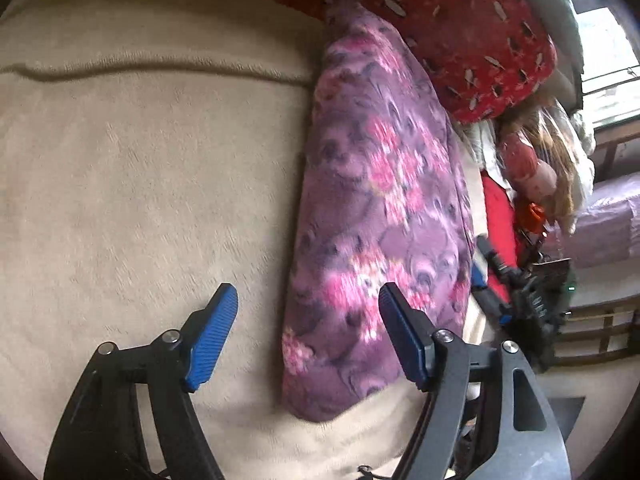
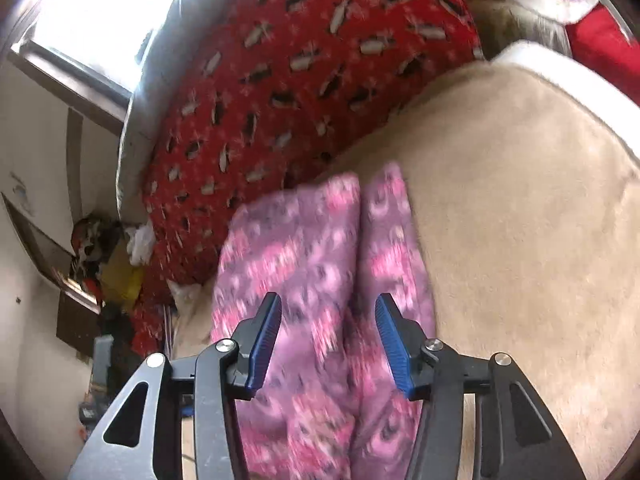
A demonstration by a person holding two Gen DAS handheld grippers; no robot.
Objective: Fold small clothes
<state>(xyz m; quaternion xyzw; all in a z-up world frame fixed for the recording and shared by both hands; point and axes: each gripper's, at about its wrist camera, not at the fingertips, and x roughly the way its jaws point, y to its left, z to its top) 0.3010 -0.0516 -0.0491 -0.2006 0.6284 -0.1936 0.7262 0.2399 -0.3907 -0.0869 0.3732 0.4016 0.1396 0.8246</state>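
A purple fleece garment (image 1: 372, 200) with pink flowers lies as a long, narrow folded strip on a beige blanket (image 1: 140, 180). In the left wrist view my left gripper (image 1: 307, 294) is open above the strip's left edge; one finger is over the blanket, the other over the garment, and nothing is gripped. In the right wrist view the garment (image 2: 304, 240) shows a lengthwise crease down its middle. My right gripper (image 2: 328, 302) hovers open over that crease with its blue pads clear of the cloth. The picture is motion-blurred.
A red patterned cushion (image 1: 460, 32) (image 2: 300, 80) borders the garment's far end. The beige blanket (image 2: 520, 220) spreads wide to one side. A long-haired doll in plastic (image 1: 536, 160) and red items lie beyond the garment. Cluttered shelves (image 2: 108, 264) and a window (image 2: 100, 12) stand behind.
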